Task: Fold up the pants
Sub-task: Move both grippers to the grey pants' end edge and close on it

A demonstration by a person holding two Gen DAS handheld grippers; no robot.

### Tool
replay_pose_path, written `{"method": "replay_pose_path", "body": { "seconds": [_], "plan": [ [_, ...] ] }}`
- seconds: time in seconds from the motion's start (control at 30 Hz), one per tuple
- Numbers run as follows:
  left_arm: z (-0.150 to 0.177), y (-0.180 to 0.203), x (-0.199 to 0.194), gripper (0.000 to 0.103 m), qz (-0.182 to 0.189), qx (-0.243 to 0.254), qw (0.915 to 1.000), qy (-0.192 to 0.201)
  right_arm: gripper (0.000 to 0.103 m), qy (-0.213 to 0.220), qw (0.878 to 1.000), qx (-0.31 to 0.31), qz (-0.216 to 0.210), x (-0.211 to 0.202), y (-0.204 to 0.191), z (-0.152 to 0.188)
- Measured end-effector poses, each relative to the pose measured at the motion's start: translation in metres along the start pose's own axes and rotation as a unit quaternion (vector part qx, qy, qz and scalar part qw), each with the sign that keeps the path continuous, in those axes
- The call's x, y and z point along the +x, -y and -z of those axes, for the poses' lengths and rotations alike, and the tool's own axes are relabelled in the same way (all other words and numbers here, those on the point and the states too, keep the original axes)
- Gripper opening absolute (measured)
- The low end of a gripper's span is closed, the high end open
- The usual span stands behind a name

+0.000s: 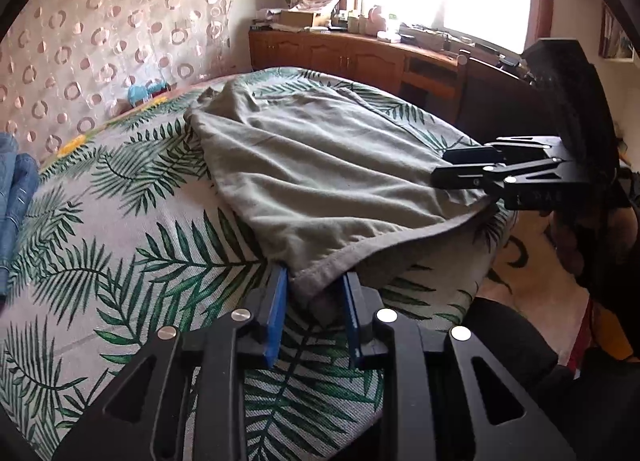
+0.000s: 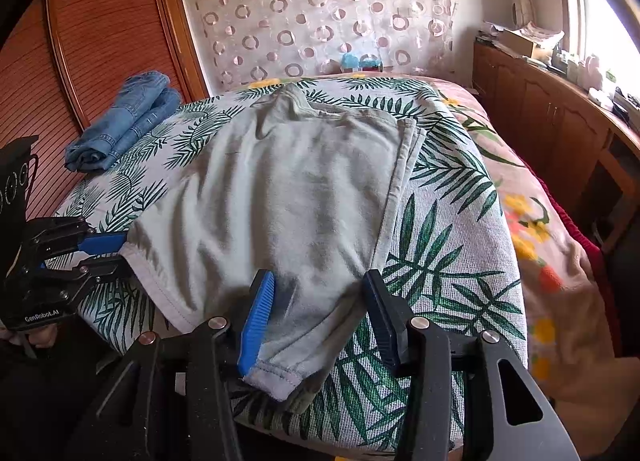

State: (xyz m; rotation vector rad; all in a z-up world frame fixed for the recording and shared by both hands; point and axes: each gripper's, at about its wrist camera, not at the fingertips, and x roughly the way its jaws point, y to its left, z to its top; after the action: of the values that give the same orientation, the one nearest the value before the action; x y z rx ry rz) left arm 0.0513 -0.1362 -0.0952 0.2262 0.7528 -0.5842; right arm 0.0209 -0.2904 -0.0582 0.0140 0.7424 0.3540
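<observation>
Across the middle of both frames, one pair of grey pants [image 2: 288,189] lies on a palm-leaf bedspread [image 2: 448,245], apparently folded leg over leg, further folds left. Left gripper [image 1: 316,301] pinches a hem corner. Right gripper [image 2: 316,317] straddles the other corner, half open; contact unclear. One folded jeans bundle [image 2: 124,121] sits upper left.

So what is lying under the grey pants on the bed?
The grey pants lie on a palm-leaf cloth that shows all around them, with a floral blanket beneath it at the right. Whatever sits directly under the pants is covered.
</observation>
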Motion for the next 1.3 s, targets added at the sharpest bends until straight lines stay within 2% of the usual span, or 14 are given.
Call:
{"method": "replay_pose_path", "body": {
  "seconds": [0.07,0.27,0.5,0.6,0.73,0.87,1.03,1.3],
  "plan": [
    [0.001,-0.002,-0.006,0.014,0.004,-0.008,0.9999,0.013,0.049,0.002,1.000,0.000,-0.001,0.000,0.001,0.001],
    [0.004,0.003,-0.031,0.011,0.011,-0.007,0.9992,0.037,0.049,0.007,1.000,-0.002,0.000,0.000,0.000,0.002],
    [0.011,0.008,-0.027,0.010,0.016,-0.005,0.9998,0.013,0.049,0.009,1.000,0.000,-0.001,0.000,0.001,0.002],
    [0.012,0.003,-0.024,0.011,0.020,-0.022,0.9995,0.007,0.049,0.008,1.000,-0.001,0.001,0.000,0.001,0.001],
    [0.011,-0.003,-0.027,0.022,0.027,-0.036,0.9990,0.008,0.049,0.007,1.000,-0.001,0.000,0.000,0.001,0.001],
    [0.014,-0.006,-0.027,0.038,0.034,-0.038,0.9987,-0.001,0.049,0.008,1.000,-0.001,0.000,0.000,0.002,0.001],
    [0.021,-0.011,-0.029,0.042,0.030,-0.045,0.9985,-0.008,0.049,0.008,1.000,-0.002,0.001,0.000,0.001,0.001],
    [0.026,-0.007,-0.037,0.043,0.035,-0.039,0.9986,-0.008,0.049,0.007,1.000,-0.001,0.001,0.000,0.001,0.001]
  ]
}}
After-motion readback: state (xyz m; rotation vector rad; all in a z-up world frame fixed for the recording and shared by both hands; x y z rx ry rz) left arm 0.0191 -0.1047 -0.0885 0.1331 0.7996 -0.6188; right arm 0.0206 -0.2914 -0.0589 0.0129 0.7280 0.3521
